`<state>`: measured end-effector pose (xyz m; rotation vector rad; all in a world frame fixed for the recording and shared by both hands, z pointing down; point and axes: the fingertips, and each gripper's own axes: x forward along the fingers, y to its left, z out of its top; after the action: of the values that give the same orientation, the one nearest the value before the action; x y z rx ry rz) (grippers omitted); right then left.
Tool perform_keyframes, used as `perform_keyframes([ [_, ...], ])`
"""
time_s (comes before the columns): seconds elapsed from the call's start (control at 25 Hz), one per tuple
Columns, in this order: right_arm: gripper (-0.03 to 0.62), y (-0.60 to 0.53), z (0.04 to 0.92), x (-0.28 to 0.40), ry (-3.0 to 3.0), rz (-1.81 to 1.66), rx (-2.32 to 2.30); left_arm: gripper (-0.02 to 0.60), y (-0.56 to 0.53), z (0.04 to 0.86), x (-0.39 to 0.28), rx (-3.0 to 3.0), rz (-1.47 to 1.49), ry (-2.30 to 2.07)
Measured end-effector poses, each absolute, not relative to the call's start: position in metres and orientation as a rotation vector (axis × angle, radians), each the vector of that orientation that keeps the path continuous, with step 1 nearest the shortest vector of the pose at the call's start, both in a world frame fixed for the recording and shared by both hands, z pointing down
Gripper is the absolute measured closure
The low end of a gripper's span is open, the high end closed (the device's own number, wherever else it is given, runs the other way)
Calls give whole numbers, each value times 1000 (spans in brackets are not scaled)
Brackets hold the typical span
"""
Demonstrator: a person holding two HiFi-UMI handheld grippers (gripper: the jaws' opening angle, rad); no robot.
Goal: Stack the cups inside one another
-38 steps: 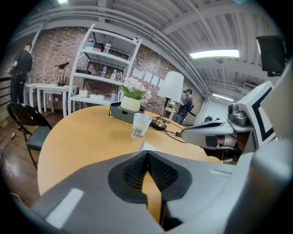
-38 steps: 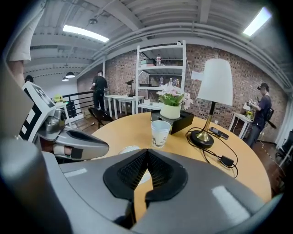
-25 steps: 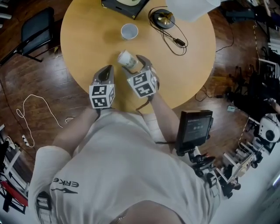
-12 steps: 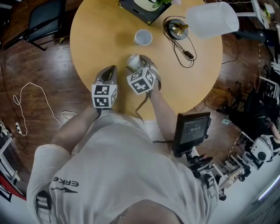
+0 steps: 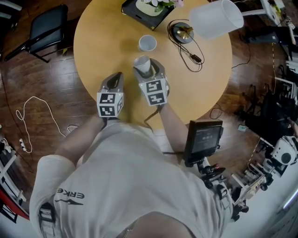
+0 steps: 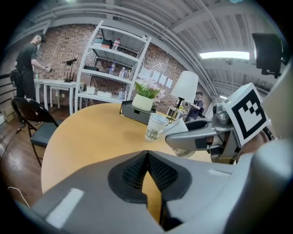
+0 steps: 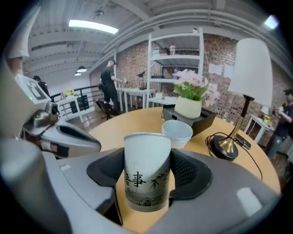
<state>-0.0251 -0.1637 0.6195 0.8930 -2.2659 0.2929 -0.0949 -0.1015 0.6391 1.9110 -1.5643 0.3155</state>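
Right gripper view: the right gripper (image 7: 145, 176) has jaws lined with ribbed black rubber, closing on one white, tapered paper cup (image 7: 147, 155) printed with bamboo, gripped upright over the round, smooth wooden table (image 7: 132, 119). The left gripper (image 6: 146, 157) has its jaws pressed together, empty. Beyond, a second white paper cup (image 7: 177, 132) stands on the table.

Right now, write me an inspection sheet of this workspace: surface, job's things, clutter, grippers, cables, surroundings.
Surface: round wooden table, bare at the near side.
Job's things: printed cup upright between the right gripper's pads; white cup standing on the table beyond it.
Clutter: dark tray with a flower pot; table lamp.
Grippers: left gripper jaws together, nothing between them; right gripper jaws closing on the printed cup.
Cables: lamp cord looped on the table; white cable on the floor.
Surroundings: black chair, monitor, shelving, people far off.
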Motion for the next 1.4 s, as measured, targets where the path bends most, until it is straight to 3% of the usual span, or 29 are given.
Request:
perform_keyframes([
  [0.88,272,-178,410,10,-2718,-23,1469,580,-135,518,-81,2240,186,-1647],
  [1.4,273,-173,374,11,-2864,-81,1459,580,-126,485,-88,2225,172,-1779],
])
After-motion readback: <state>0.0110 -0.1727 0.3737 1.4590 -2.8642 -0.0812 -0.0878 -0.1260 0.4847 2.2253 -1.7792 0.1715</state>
